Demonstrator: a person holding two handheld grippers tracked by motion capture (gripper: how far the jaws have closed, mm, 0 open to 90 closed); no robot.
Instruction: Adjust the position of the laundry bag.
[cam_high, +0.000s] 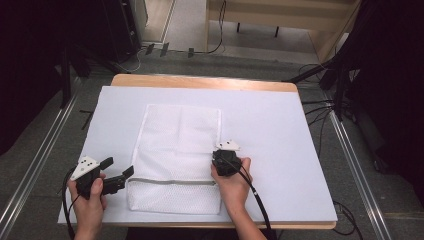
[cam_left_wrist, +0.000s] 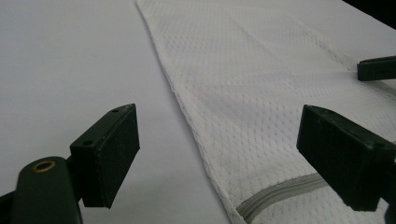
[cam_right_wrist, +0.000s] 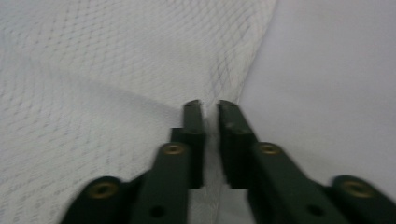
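right gripper (cam_high: 223, 159) clamps the mesh bag's (cam_high: 175, 150) right edge; left gripper (cam_high: 119, 172), jaws apart, sits just left of the bag.

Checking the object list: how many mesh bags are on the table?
1. A single white mesh bag lies flat mid-table on the white sheet, its grey zipper near the person's edge, between the left gripper and right gripper. Nothing looks hidden.

Bright, even overhead light on the white tabletop (cam_high: 280, 125); dark surroundings; soft shadows; the right gripper view is motion-blurred.
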